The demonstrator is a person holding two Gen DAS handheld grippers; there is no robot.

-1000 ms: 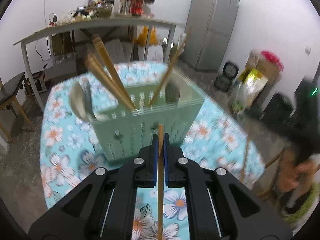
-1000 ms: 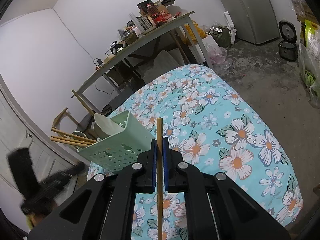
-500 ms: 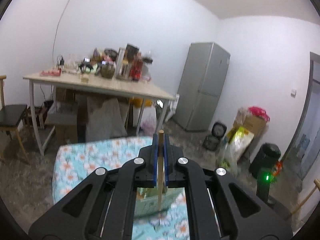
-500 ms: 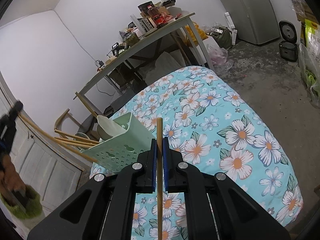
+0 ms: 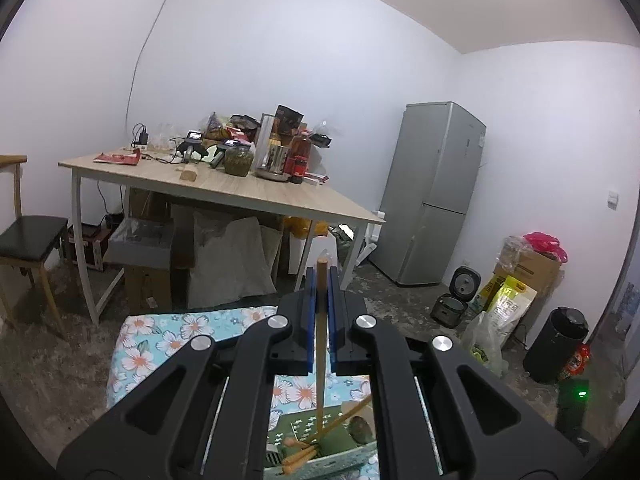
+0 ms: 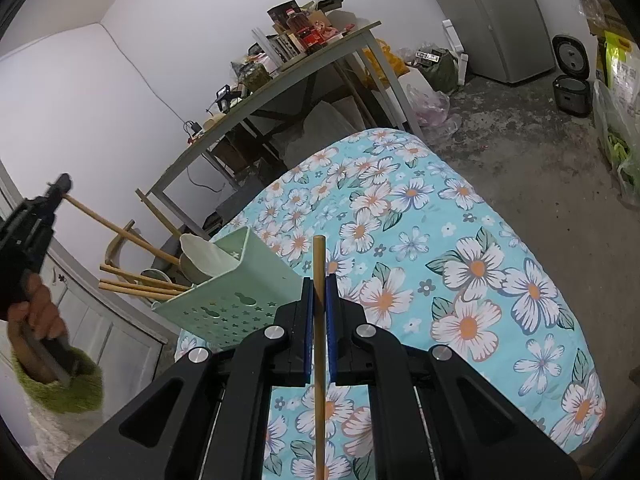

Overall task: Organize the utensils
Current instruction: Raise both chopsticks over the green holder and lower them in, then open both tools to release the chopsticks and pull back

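Two tools, one chopstick apiece, above a floral tabletop. Left tool closed on a chopstick, the stick running lengthwise between the blue pads and down out of the camera's sight toward the green caddy directly below; tip apparently at or inside the caddy's open top, beside other chopsticks and a spoon already stowed. From the right wrist view, the same left tool high at the left edge, its chopstick slanting down into the caddy, which stands at the tabletop's left side with spoons and several sticks fanned out of it. Right tool likewise clamped on a second chopstick, long axis in line with the fingers, tip pointing away over the cloth. Caddy just ahead and to the left of that tool, not yet under it. Left hand clearly nearer the drop: likely release there first, then a swing left and a tilt toward vertical for the right stick. Main risk, by the look of it: fouling the fanned sticks on entry.
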